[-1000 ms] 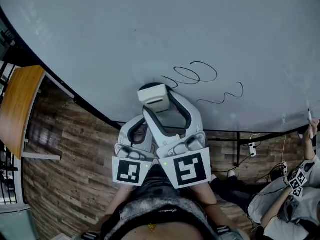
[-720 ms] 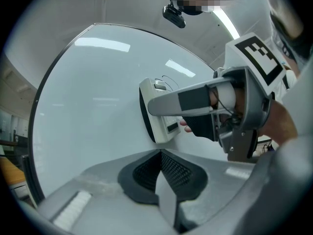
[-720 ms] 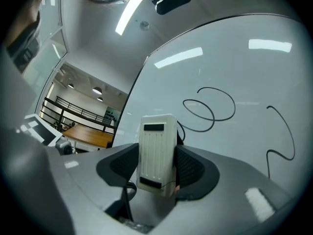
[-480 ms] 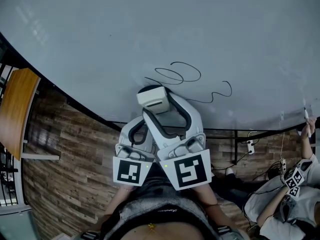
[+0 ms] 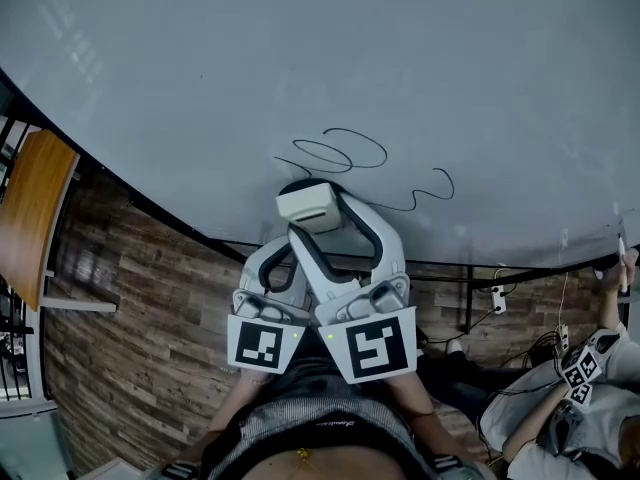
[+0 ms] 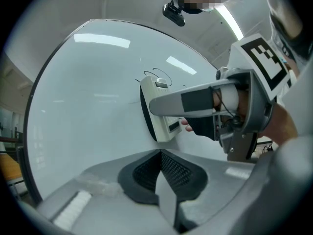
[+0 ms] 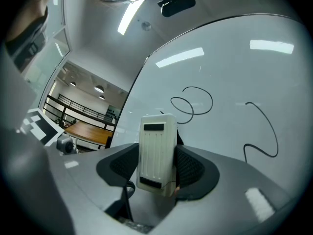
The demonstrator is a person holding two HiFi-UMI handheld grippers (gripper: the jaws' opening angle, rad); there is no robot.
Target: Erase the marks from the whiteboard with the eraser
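Clenched on the eraser point(image 5: 308, 201), the right gripper point(image 7: 157, 166) has neared the whiteboard point(image 5: 300, 48)'s looped marks point(image 5: 340, 151), so wiping looks imminent; the left gripper point(image 6: 160, 173) is closed, empty.

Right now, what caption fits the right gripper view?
Right gripper, shut on the eraser, facing looped marks on the whiteboard.
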